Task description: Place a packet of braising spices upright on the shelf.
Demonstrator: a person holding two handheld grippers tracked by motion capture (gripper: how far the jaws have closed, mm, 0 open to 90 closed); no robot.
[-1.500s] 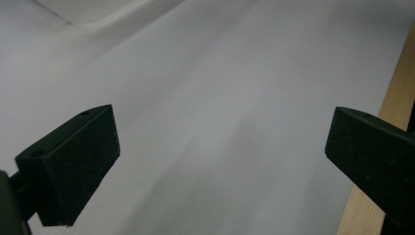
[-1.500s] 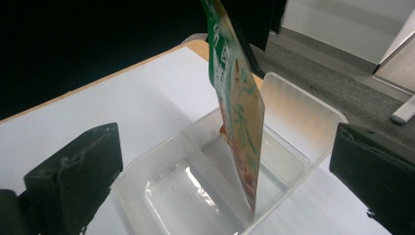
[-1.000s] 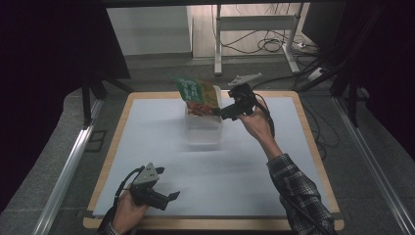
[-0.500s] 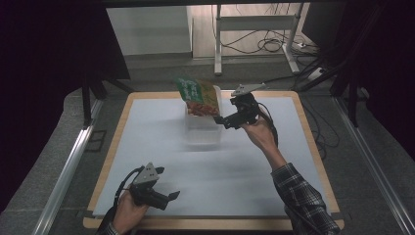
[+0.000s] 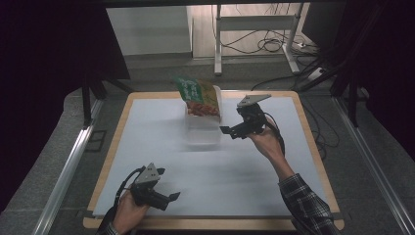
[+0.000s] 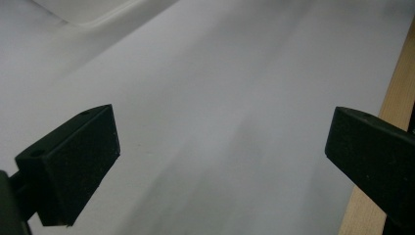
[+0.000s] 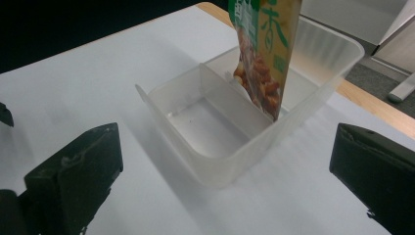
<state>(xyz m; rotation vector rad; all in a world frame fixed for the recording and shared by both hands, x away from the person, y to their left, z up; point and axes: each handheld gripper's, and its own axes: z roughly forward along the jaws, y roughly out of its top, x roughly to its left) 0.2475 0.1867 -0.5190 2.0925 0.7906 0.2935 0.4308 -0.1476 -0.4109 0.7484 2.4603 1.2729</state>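
— Right, where's the snack packet (image 5: 198,95) at this moment?

— Standing on end in the clear plastic container (image 5: 201,136), in the far compartment, leaning against the divider wall. From the right gripper view the packet (image 7: 262,49) has its green top tilted up and away, the printed food picture low down, and its bottom corner sits right at the divider. The near compartment of the container (image 7: 195,161) holds nothing.

— And the right gripper (image 5: 235,131)?

— Held above the white table mat (image 5: 235,186), just to the right of the container and apart from it. Its jaws are spread wide, nothing between them — its own camera sees the container framed in the gap between the two black pads.

— The left gripper (image 5: 170,199)?

— Down at the near edge of the mat, well apart from the container, resting low in the person's left hand (image 5: 128,211). Jaws wide as well, gripping nothing; in the left gripper view just bare mat (image 6: 220,122) lies between them, with the wooden table edge (image 6: 391,98) at the right side and a corner of the container (image 6: 93,12) at the top.
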